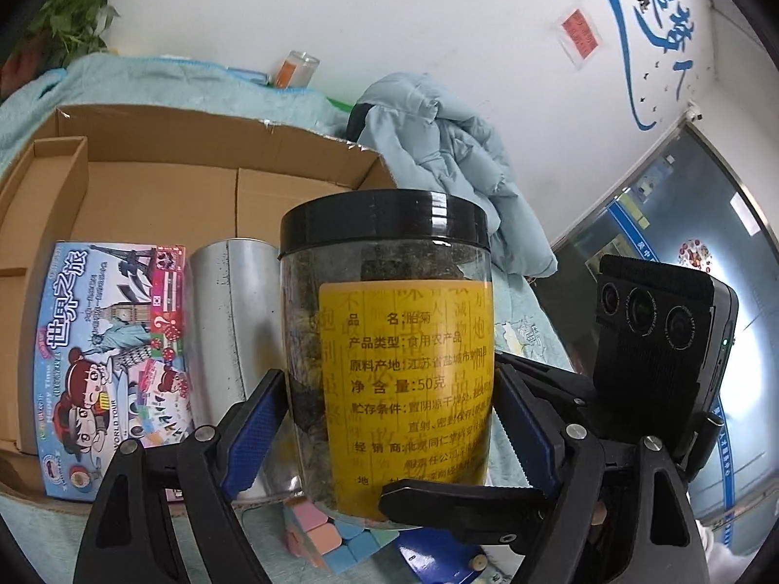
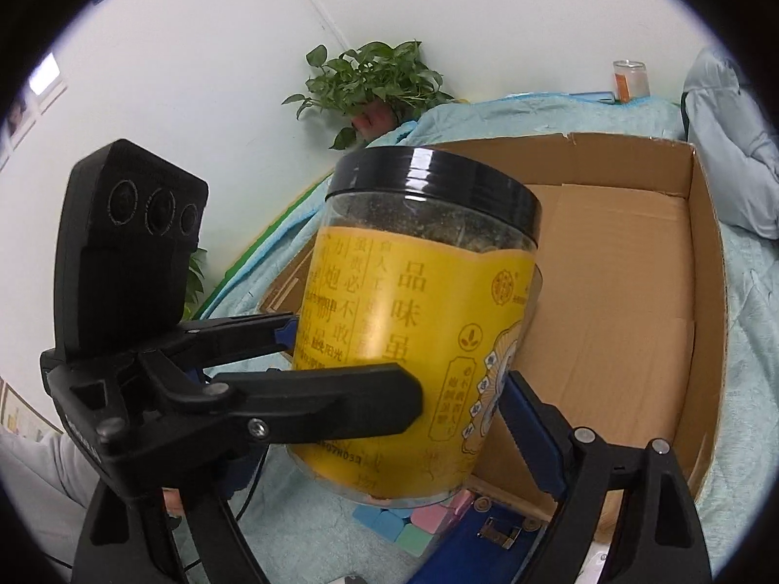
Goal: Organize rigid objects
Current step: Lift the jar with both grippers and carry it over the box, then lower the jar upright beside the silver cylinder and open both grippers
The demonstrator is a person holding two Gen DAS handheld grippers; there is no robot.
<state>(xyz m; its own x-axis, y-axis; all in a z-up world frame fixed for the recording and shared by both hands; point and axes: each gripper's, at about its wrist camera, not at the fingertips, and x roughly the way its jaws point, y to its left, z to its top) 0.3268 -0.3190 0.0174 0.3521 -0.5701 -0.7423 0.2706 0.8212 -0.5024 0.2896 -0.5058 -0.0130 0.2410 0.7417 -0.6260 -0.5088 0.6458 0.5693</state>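
A clear jar (image 1: pixel 389 355) with a black lid and yellow label, filled with dried herbs, is held upright above the table. Both grippers grip it at once. My left gripper (image 1: pixel 389 413) is shut on it with its blue pads on the jar's two sides. The jar also fills the right wrist view (image 2: pixel 418 331), where my right gripper (image 2: pixel 404 418) is shut on it from the other side. The other gripper's black body shows in each view. An open cardboard box (image 1: pixel 160 185) lies behind the jar, holding a colourful game box (image 1: pixel 112 355) and a silver tin (image 1: pixel 229 321).
A pastel cube puzzle (image 1: pixel 331 540) and a blue item (image 2: pixel 491 530) lie below the jar on the teal cloth (image 2: pixel 750 321). A light blue jacket (image 1: pixel 453 155), a small glass jar (image 1: pixel 294 68) and a potted plant (image 2: pixel 375 82) stand at the back by the white wall.
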